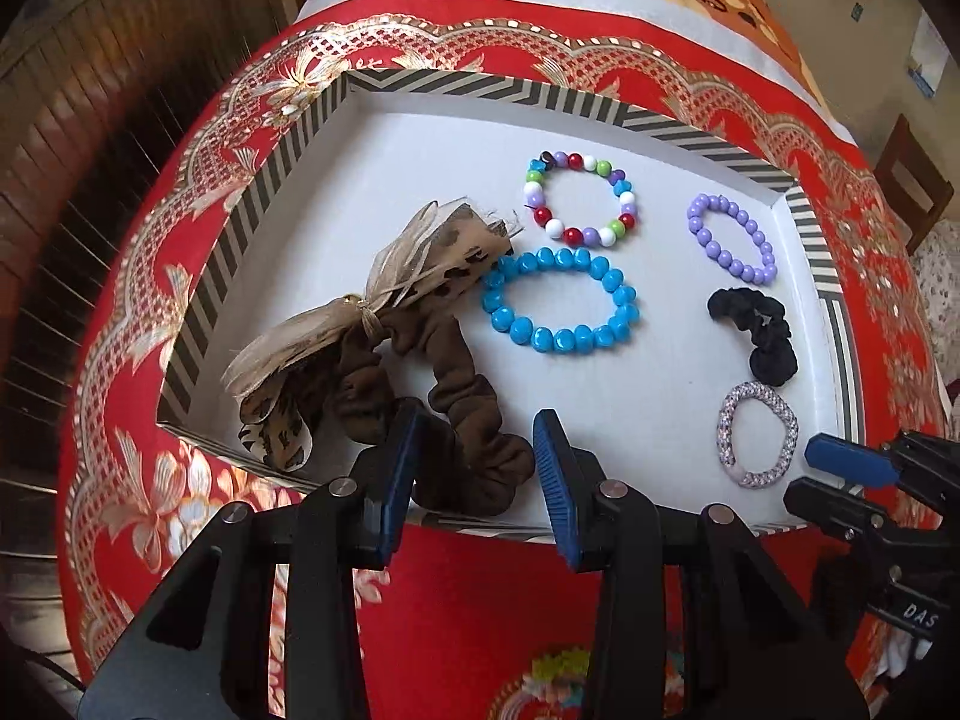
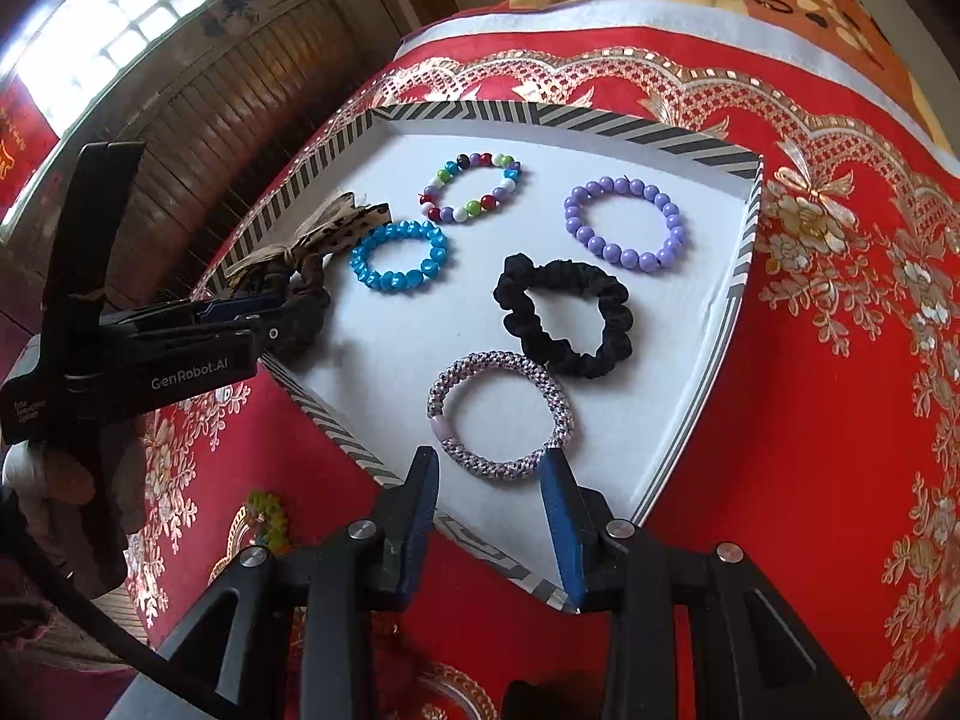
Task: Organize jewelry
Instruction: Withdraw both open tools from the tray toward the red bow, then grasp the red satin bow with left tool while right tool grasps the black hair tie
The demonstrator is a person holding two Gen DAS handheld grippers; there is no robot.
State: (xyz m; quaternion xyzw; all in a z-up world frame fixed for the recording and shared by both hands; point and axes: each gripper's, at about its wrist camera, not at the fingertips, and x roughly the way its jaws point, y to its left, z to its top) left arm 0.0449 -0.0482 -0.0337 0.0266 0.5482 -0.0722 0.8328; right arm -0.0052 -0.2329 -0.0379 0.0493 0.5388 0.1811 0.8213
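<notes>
A red cloth [image 1: 630,84] with gold floral borders is spread over the surface. Dark slatted wooden panelling [image 2: 240,102] is seen at far left, with a bright gridded window [image 2: 138,18] above. A wooden chair [image 1: 912,186] is glimpsed far right.

The left tool [image 1: 477,483] points steeply downward, its blue-padded jaws parted with nothing gripped between them; the right tool [image 2: 489,516] tilts down likewise, jaws apart and empty; the two sit side by side, near each other.
</notes>
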